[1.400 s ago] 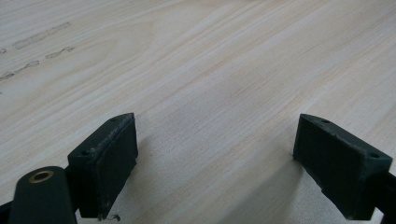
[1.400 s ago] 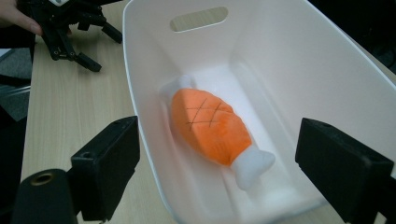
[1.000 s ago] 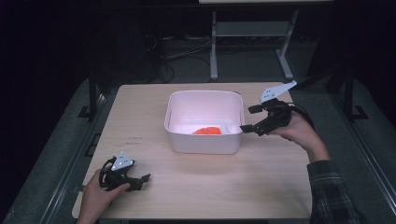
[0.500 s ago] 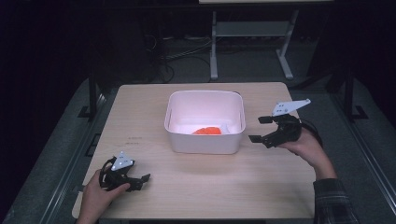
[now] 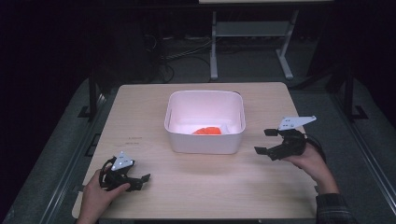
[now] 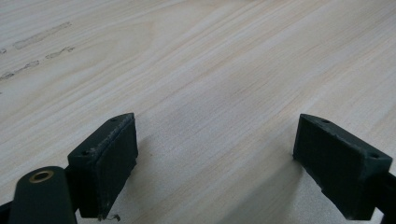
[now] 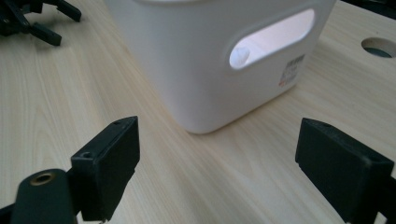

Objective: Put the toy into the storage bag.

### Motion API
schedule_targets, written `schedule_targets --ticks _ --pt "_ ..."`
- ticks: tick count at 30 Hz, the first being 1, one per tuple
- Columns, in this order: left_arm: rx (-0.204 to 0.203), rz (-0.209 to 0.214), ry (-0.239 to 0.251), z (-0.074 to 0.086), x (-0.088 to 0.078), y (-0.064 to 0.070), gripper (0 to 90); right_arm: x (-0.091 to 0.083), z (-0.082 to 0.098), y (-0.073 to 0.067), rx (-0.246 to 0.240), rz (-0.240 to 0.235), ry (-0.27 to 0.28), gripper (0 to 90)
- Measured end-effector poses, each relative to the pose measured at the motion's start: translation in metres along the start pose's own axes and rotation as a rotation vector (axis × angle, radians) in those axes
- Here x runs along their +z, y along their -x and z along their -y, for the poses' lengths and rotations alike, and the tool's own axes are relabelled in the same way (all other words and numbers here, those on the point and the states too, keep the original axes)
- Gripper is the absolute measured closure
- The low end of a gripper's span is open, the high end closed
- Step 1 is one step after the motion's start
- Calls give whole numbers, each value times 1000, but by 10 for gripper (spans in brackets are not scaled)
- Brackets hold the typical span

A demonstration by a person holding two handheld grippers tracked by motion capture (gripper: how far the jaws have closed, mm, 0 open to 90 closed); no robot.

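Table (image 5: 196,186) of pale wood in a dark room; both grippers (image 5: 140,178) (image 5: 266,142) spread, empty.

I see a pale wood-grain surface (image 5: 196,186), matt and smooth. The white tub (image 5: 204,140) looks like smooth, slightly glossy plastic. My right hand-held gripper (image 7: 217,172) carries matt black pads.

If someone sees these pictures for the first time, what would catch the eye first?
The white bin in the middle of the table stands out, with a bright orange thing lying inside it. The right gripper hovers just right of the bin, jaws wide open and empty. The left gripper rests at the table's near left corner, also open.
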State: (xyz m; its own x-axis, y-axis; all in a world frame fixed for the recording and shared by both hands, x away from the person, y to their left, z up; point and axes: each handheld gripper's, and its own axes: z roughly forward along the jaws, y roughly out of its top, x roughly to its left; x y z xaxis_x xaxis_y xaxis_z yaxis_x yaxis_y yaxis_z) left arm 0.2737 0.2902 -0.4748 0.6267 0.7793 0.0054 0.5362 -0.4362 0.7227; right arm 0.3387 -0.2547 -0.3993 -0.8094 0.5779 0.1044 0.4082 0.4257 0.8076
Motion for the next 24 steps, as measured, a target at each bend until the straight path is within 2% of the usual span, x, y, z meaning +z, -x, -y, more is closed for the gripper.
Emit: schedule_targets --ticks 9,14,24 --pt "1 0 0 0 0 0 130 5 24 -5 21 21 10 133" --pt "4 0 0 0 0 0 130 9 35 -8 28 40 -6 133" --pt "0 -1 3 0 0 0 131 15 63 -22 68 106 -25 133"
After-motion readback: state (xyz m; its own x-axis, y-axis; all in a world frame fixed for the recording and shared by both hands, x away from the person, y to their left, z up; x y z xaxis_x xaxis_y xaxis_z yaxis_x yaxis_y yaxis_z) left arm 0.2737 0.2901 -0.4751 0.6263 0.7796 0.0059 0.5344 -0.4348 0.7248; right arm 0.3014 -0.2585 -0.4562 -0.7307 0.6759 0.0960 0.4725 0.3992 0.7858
